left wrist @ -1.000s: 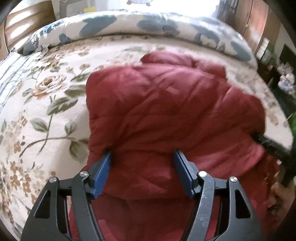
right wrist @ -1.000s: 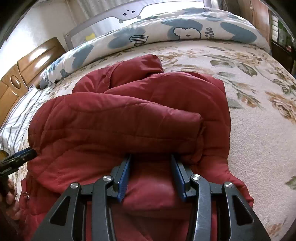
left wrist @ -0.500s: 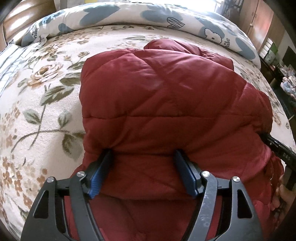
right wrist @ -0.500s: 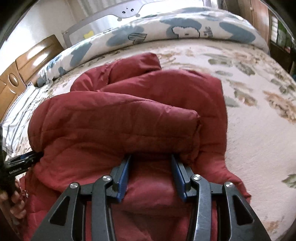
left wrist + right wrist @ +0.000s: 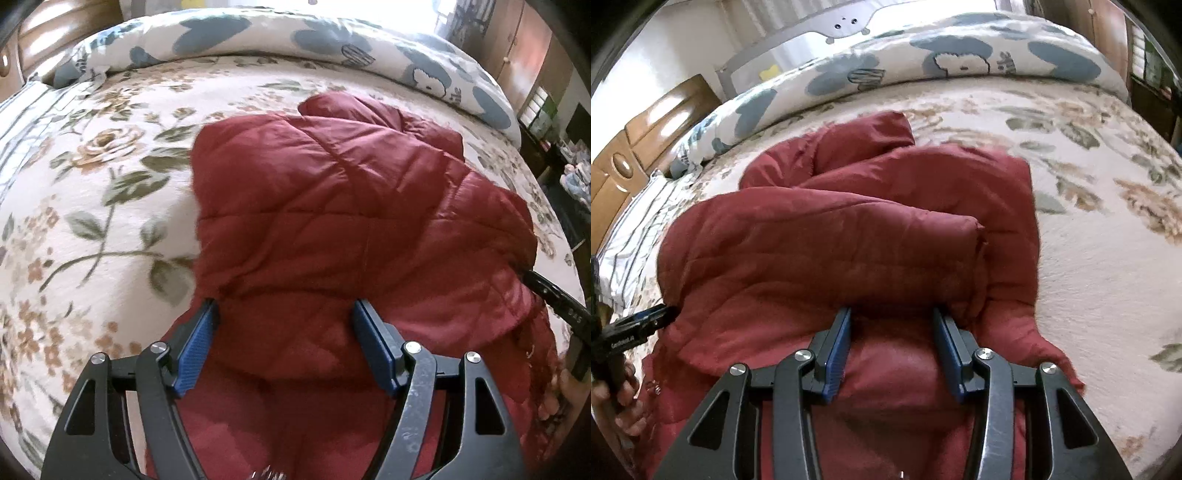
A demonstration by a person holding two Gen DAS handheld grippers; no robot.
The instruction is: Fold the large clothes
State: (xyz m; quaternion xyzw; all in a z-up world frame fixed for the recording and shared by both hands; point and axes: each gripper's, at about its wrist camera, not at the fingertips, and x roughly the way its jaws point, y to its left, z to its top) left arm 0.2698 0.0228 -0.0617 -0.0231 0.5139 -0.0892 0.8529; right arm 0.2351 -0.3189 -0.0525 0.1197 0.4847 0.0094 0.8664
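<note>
A bed (image 5: 92, 229) with a flowered cover carries a rolled, blue-patterned quilt (image 5: 923, 62) along its far side. On the cover lies the red quilted jacket (image 5: 351, 206), partly folded over itself. The left gripper (image 5: 284, 314) has just been opening; its jaws stand spread around a thick fold. The right gripper (image 5: 892, 314) has its jaws pinching a bulging fold of the jacket.

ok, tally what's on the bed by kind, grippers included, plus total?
Red quilted jacket: 1
Blue-patterned cartoon duvet: 1
Floral bedspread: 1
Grippers: 2, the left gripper and the right gripper
Total: 5
</note>
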